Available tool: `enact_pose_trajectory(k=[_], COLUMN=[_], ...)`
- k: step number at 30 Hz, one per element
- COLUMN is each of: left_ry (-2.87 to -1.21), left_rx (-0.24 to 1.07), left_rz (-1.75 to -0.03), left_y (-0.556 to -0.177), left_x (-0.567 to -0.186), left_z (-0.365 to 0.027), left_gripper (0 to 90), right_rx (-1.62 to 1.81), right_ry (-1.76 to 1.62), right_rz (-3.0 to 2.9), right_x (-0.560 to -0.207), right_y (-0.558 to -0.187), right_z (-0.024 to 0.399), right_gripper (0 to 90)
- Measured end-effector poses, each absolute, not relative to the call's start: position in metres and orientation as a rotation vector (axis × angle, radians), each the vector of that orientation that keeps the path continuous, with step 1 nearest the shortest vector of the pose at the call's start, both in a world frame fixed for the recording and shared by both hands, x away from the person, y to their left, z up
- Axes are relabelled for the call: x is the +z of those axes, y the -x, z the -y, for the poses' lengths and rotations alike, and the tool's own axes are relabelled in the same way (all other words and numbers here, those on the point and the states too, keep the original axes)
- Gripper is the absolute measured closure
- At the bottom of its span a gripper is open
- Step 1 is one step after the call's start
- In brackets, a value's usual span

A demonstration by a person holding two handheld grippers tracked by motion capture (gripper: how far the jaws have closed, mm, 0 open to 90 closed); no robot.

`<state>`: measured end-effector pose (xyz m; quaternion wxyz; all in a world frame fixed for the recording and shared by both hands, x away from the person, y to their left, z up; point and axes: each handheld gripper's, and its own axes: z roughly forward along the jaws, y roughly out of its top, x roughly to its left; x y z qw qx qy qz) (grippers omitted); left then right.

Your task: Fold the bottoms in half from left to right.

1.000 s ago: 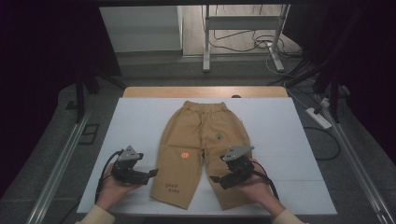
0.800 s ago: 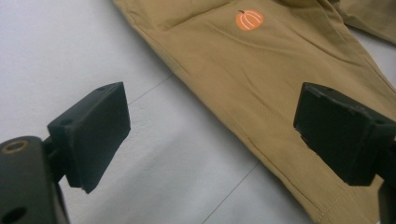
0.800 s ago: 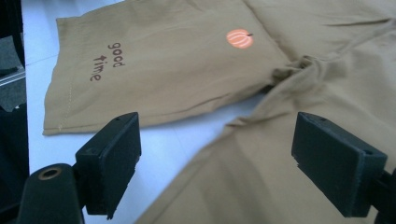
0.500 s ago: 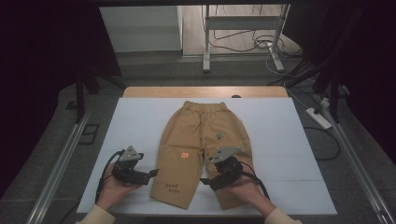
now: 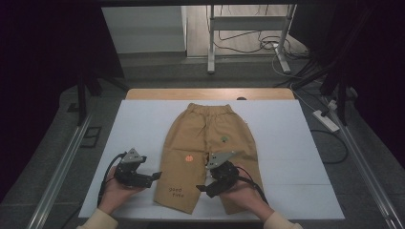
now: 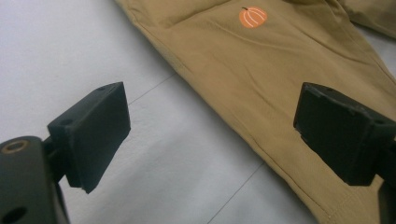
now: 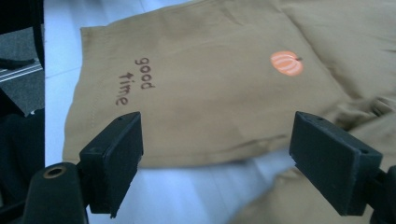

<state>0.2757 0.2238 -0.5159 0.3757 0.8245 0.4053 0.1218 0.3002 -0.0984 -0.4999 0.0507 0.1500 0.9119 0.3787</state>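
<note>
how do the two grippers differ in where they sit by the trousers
The left gripper sits on the white table just outside the trousers, jaws pointing at the outer edge of a leg. The right gripper sits over the gap between the legs, jaws pointing at the inner edge. Both are open and empty.

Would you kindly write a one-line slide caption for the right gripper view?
Open right gripper poised over the inner edge of a tan trouser leg printed with "good time" and an orange pumpkin.
</note>
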Motion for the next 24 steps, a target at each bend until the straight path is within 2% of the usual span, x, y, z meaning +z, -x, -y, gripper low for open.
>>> enact_pose_trajectory(k=[3,24], left_ry=[-2.106,-2.101], left_rx=[0.339,0.316], left_rz=[-1.039,-1.05], left_y=[-0.275,-0.278], left_x=[-0.515,-0.516], left_z=[-0.224,-0.227], left_gripper=[11.3,11.3], right_rx=[1.15,1.152], right_ry=[-0.436,-0.333], right_rz=[-2.787,-2.862], right_x=[-0.501,-0.514], right_y=[-0.299,-0.286], right_z=[0.092,0.044], right_gripper=[17.6,17.6])
